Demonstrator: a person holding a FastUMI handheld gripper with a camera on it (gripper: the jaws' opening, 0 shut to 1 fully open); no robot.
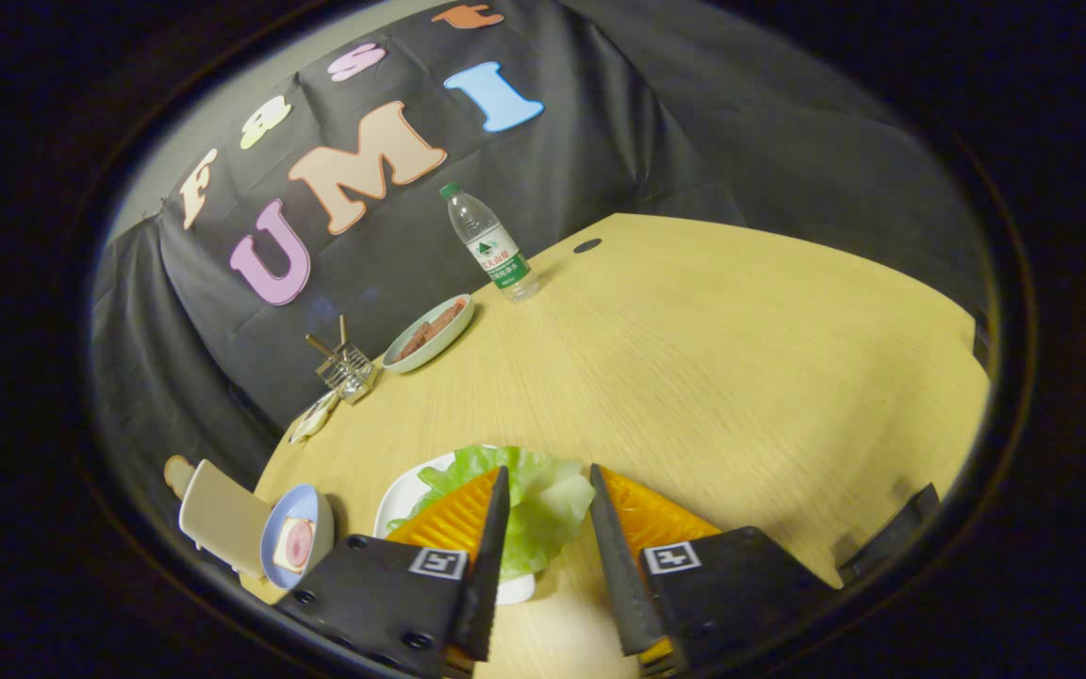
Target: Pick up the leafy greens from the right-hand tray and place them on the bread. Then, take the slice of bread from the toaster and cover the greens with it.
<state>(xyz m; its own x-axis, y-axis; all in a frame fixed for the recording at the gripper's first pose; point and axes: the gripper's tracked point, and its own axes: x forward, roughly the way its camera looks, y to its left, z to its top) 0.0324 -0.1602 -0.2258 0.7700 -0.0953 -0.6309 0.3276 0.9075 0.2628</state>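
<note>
My tongs (548, 481) gape over one lettuce leaf (529, 509) lying between the fingers on one white tray (397, 505), with one bowl (298, 542) and one toaster (221, 517) beside it, one plate (428, 332) and one bottle (491, 243) beyond.

The gripper (548, 495) hangs tilted over the leafy greens (529, 500), its two fingers spread apart on either side of the leaves, not pressing them.

Leafy greens (529, 500): pale green, ruffled, lying on white tray (402, 505), btwn open claw (548, 490) fingers.
</note>
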